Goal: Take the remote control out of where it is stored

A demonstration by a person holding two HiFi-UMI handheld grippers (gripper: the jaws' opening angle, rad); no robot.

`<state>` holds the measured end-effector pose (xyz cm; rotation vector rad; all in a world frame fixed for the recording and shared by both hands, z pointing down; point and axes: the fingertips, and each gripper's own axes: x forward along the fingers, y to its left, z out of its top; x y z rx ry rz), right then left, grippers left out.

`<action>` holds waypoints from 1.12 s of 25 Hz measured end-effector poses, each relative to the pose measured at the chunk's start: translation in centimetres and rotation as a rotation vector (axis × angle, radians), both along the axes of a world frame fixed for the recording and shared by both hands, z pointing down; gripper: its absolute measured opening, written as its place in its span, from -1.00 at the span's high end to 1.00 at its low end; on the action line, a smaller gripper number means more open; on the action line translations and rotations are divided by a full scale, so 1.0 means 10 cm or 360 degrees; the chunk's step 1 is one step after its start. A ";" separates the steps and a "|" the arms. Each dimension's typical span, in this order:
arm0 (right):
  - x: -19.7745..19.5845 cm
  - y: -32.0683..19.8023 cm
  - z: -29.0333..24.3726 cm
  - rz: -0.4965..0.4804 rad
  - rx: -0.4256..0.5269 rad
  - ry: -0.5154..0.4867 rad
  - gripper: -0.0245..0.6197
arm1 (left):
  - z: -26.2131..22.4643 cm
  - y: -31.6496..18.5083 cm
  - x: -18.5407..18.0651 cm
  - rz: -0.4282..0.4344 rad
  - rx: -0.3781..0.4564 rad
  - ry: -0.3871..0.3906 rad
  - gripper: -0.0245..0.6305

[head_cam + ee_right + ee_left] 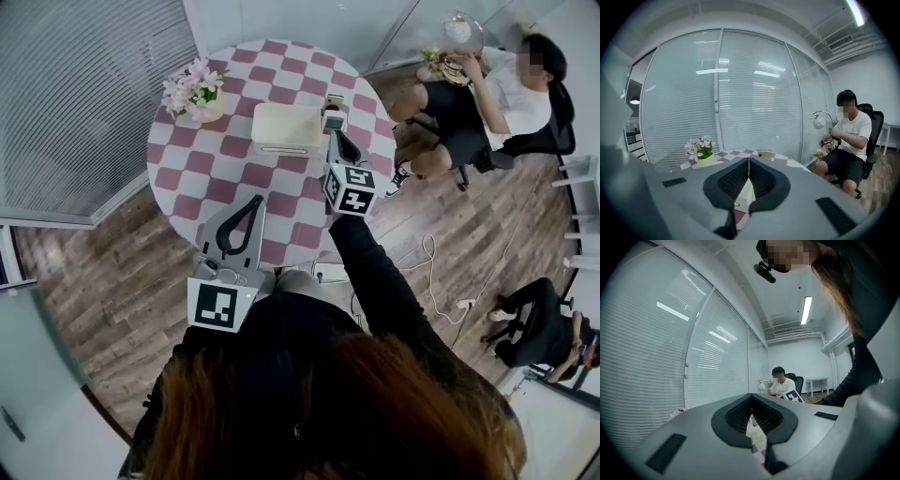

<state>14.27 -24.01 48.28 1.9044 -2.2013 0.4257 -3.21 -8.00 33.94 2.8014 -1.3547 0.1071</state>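
Round checked tabletop (202,173) below me. Cream box (286,128) near its middle; remote itself not made out in any view. My right tool (335,136) over tabletop, tips just beside box's right end, jaws pressed together, gripping nothing. My left tool (257,202) over near edge, jaws together too, empty. Flower pot (199,94) far left. Small tan thing (333,114) by box's far right corner.

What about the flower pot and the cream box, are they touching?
Apart. The head view shows a strip of checkered tablecloth between the flower pot and the cream box.
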 end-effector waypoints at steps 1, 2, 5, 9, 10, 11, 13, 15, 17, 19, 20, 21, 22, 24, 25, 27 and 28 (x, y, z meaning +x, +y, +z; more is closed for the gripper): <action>0.01 -0.05 0.06 0.0002 -0.0014 0.0006 0.88 | 0.00 0.00 -0.01 -0.0011 -0.0003 -0.0001 0.90; 0.02 -0.10 0.12 0.0007 -0.0031 0.0009 0.88 | 0.01 0.00 -0.03 -0.0019 -0.0005 -0.0003 0.90; 0.10 -0.22 0.30 0.0052 -0.0084 -0.0003 0.88 | 0.02 0.00 -0.04 -0.0030 -0.0005 -0.0021 0.90; 0.19 -0.31 0.45 0.0109 -0.0135 -0.0027 0.88 | 0.07 -0.01 -0.03 -0.0042 -0.0036 -0.0019 0.90; 0.19 -0.33 0.49 0.0113 -0.0143 -0.0032 0.88 | 0.08 -0.01 -0.03 -0.0044 -0.0044 -0.0021 0.90; 0.19 -0.34 0.53 0.0118 -0.0152 -0.0035 0.88 | 0.10 -0.02 -0.03 -0.0044 -0.0048 -0.0026 0.90; 0.22 -0.35 0.60 0.0130 -0.0172 -0.0034 0.88 | 0.12 -0.03 -0.02 -0.0043 -0.0052 -0.0036 0.90; 0.24 -0.38 0.65 0.0149 -0.0190 -0.0030 0.88 | 0.12 -0.04 0.00 -0.0049 -0.0057 -0.0035 0.90; 0.26 -0.40 0.67 0.0168 -0.0190 -0.0036 0.88 | 0.12 -0.06 0.00 -0.0054 -0.0065 -0.0035 0.90; 0.26 -0.42 0.67 0.0183 -0.0178 -0.0044 0.87 | 0.13 -0.08 0.00 -0.0054 -0.0071 -0.0041 0.90; 0.26 -0.43 0.68 0.0191 -0.0179 -0.0042 0.87 | 0.14 -0.09 0.00 -0.0054 -0.0073 -0.0045 0.90; 0.26 -0.44 0.69 0.0197 -0.0188 -0.0038 0.84 | 0.14 -0.10 0.00 -0.0057 -0.0073 -0.0046 0.90; 0.26 -0.45 0.71 0.0202 -0.0202 -0.0037 0.67 | 0.14 -0.11 0.00 -0.0061 -0.0071 -0.0047 0.90; 0.26 -0.47 0.77 0.0218 -0.0246 -0.0037 0.35 | 0.13 -0.12 -0.01 -0.0068 -0.0068 -0.0048 0.90; 0.27 -0.49 0.80 0.0228 -0.0270 -0.0036 0.27 | 0.13 -0.12 -0.01 -0.0069 -0.0067 -0.0049 0.90; 0.28 -0.52 0.86 0.0243 -0.0310 -0.0031 0.18 | 0.13 -0.12 0.00 -0.0068 -0.0067 -0.0051 0.90; 0.27 -0.53 0.88 0.0245 -0.0324 -0.0028 0.15 | 0.14 -0.12 0.00 -0.0068 -0.0068 -0.0051 0.90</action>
